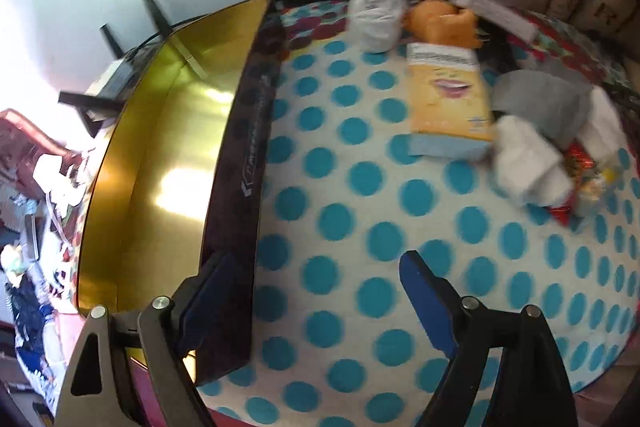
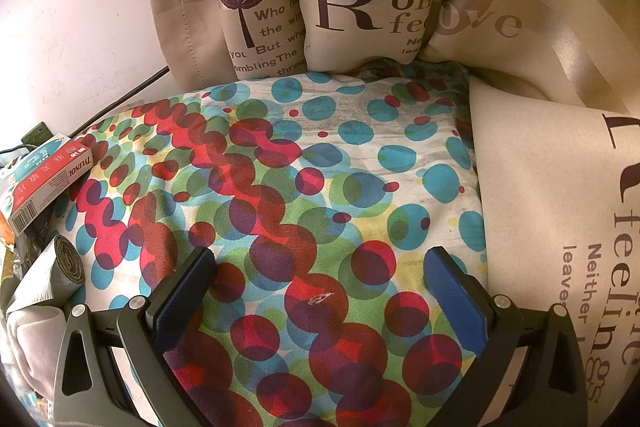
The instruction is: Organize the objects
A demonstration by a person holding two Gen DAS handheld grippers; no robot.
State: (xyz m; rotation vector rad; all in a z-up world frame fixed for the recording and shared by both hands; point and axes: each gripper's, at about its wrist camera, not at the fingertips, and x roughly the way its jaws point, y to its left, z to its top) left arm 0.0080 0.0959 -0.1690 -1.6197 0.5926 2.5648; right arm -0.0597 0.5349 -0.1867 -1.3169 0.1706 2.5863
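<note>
The left gripper (image 1: 308, 291) has fingers apart beside the gold-lined dark tin box (image 1: 168, 155). The right gripper (image 2: 320, 291) (also apart, empty) should approach the red-and-white Tylenol carton (image 2: 48, 183), far left on the bed, squarely across its narrow sides

An open gold-lined box (image 1: 160, 163) is seen at left; beside it — a yellow carton (image 1: 448, 95) lying flat, rolled white socks (image 1: 528, 167), a Tylenol box (image 2: 48, 183).
</note>
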